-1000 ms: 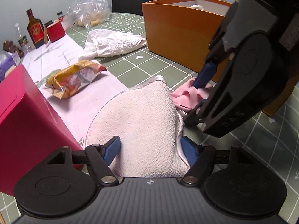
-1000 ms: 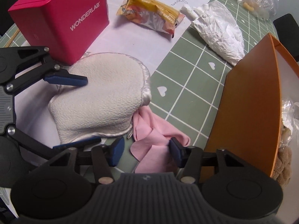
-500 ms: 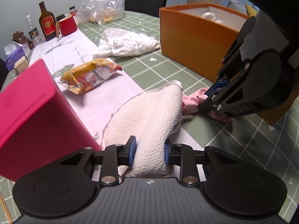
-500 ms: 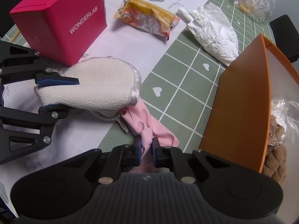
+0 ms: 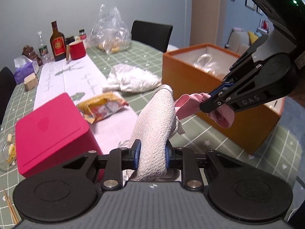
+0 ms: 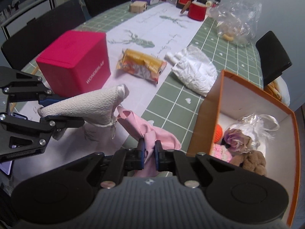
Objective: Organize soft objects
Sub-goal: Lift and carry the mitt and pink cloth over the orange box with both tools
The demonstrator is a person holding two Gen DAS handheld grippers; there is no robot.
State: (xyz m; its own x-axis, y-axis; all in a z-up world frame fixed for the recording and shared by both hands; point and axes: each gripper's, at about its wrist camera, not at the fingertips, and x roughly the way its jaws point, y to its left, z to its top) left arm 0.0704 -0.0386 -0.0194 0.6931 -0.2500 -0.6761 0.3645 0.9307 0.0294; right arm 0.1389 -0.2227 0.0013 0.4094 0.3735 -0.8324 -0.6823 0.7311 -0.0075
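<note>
The left gripper [image 5: 152, 153] is clamped on a cream terry-cloth piece [image 5: 157, 126] with a nubbly, pebbled surface and a shiny satin edge, folded into a thick wedge that rises from between the blue pads and tapers to a rounded tip above the table [image 5: 144, 57]. Just beside that tip, the right gripper [image 6: 149, 152] is pinched shut on a thin, smooth pink cloth [image 6: 152, 133], which bunches in soft folds between its pads and droops on either side; the two fabrics meet or nearly meet at their near ends, and both hang clear of the green checked tablecloth. To the right stands an open orange box [image 6: 207, 118] with white inner walls, holding a brown knitted item, a crinkled clear bag with a mauve fabric flower, and something orange. A glossy magenta box [image 6: 76, 64], a crumpled foil snack packet [image 6: 142, 66] and a wrinkled white bag [image 6: 194, 74] lie farther out on the pale runner.
</note>
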